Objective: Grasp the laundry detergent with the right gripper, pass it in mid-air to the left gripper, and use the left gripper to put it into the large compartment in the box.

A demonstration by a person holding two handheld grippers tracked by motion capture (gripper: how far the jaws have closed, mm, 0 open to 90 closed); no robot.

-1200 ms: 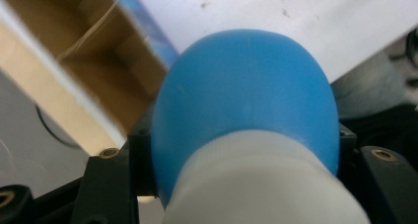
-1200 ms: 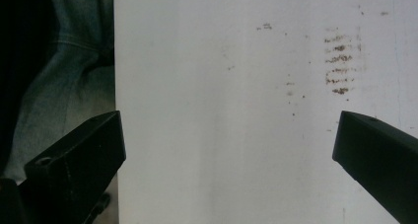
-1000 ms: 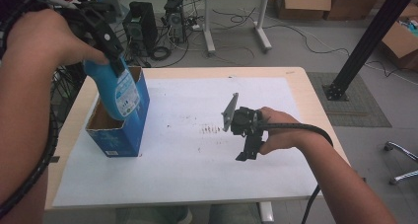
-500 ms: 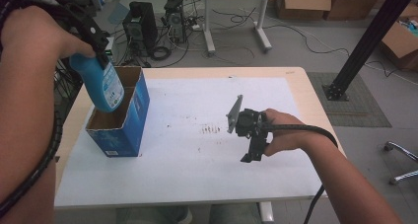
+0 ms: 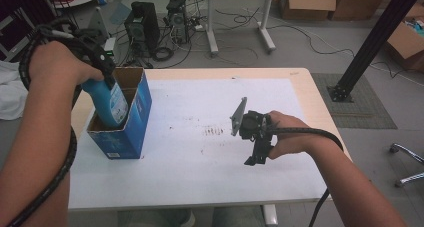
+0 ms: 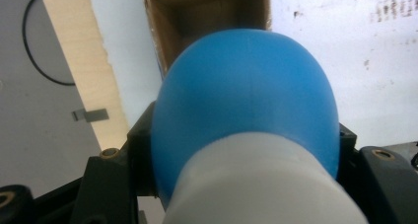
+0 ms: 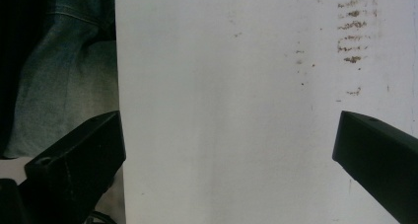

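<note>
Left claw (image 5: 107, 82) clamped on blue plastic bottle (image 5: 107, 102), half inside open blue cardboard box (image 5: 131, 132) near bench (image 5: 200, 187) left edge; left gripper view reveals its white cap (image 6: 261, 184). Right claw (image 5: 257, 157) apart over white bench sheet.

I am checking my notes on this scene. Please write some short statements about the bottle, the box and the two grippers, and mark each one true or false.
1. The left gripper holds the blue bottle. True.
2. The bottle lies flat on the white table. False: its lower part is inside the open blue box.
3. The right gripper is shut on a cloth. False: its jaws are open and hold nothing.
4. The box stands near the table's left edge. True.
</note>
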